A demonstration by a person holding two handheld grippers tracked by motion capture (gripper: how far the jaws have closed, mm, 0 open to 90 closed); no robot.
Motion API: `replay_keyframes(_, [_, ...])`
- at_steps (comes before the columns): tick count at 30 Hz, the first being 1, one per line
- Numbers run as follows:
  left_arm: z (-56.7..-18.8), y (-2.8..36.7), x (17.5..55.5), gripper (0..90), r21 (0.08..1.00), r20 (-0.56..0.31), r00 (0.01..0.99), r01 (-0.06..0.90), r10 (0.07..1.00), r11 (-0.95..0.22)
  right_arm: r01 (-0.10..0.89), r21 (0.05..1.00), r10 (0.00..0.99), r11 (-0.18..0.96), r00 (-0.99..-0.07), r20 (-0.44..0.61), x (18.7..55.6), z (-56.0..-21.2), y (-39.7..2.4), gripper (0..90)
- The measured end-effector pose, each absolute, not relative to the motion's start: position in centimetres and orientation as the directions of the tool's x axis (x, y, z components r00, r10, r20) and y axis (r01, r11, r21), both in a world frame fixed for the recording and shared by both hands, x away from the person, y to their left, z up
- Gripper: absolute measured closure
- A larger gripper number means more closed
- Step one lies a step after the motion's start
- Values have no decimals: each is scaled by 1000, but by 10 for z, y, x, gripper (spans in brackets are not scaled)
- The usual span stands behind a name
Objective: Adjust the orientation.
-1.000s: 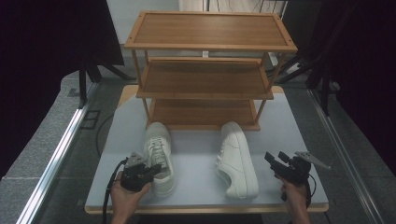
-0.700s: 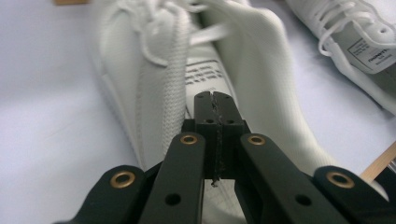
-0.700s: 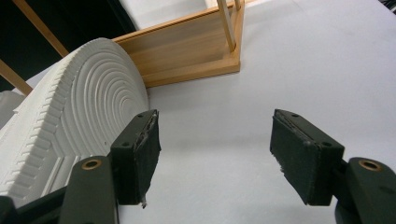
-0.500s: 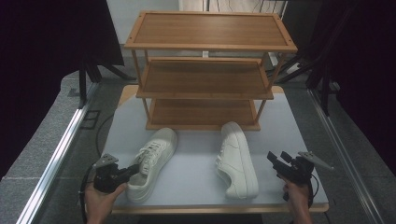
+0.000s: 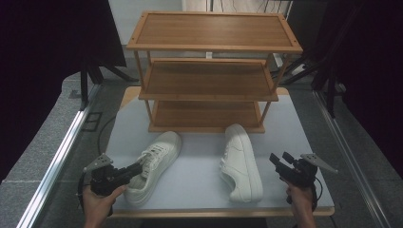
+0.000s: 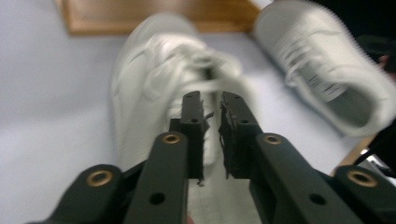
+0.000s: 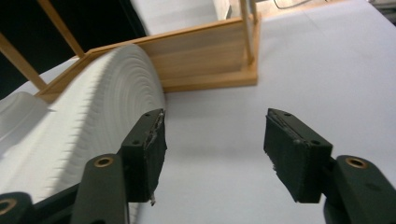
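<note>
A pale grey surface (image 5: 199, 171) stands in a dark room, and a wooden three-tier shoe rack (image 5: 209, 71) sits at its far side. Two white sneakers lie in front of the rack. The left sneaker (image 5: 154, 164) lies slanted, its toe toward the rack and its heel near the surface's front edge; the right sneaker (image 5: 241, 161) lies nearly straight, toe just before the bottom shelf. The left tool (image 5: 135, 168), held in the person's left hand (image 5: 97, 204), points at the heel end of the left sneaker; in the left gripper view its jaws have just been opening and now stand a narrow slit apart over the shoe's opening and laces, the picture too blurred to tell whether a lace or the collar lies between them. The right tool (image 5: 280, 160), in the right hand (image 5: 299, 202), hangs just beside the right sneaker's outer side; in the right gripper view its jaws have just been closing a little yet stand wide apart over bare surface, with the ribbed white sole at the left jaw and nothing between the pads.
</note>
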State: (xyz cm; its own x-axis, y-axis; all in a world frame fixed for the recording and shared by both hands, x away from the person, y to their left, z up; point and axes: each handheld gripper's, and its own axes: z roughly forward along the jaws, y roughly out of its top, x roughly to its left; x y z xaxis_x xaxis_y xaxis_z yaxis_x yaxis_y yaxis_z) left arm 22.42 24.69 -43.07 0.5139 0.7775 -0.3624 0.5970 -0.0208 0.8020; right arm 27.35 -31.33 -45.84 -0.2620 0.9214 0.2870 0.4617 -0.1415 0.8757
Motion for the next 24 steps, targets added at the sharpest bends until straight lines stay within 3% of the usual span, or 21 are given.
replay_keyframes(4, [-426,239,223,633,832,-341,540,555,770,-20,440,895,915,-74,-327,236,271,-445,-297,424])
replay_keyframes(7, [-425,237,222,588,842,-331,536,539,777,-14,426,904,918,-36,-344,198,270,-440,-288,425])
replay_keyframes(10, [-424,237,223,476,844,-361,517,535,776,37,413,910,893,27,-419,164,263,-430,-269,435])
replay_keyframes(18, [-416,226,227,387,847,-376,548,530,747,37,401,907,850,126,-515,110,250,-422,-236,453])
replay_keyframes(24, [-422,224,235,371,831,-405,548,554,732,45,400,882,784,247,-618,61,241,-423,-209,607])
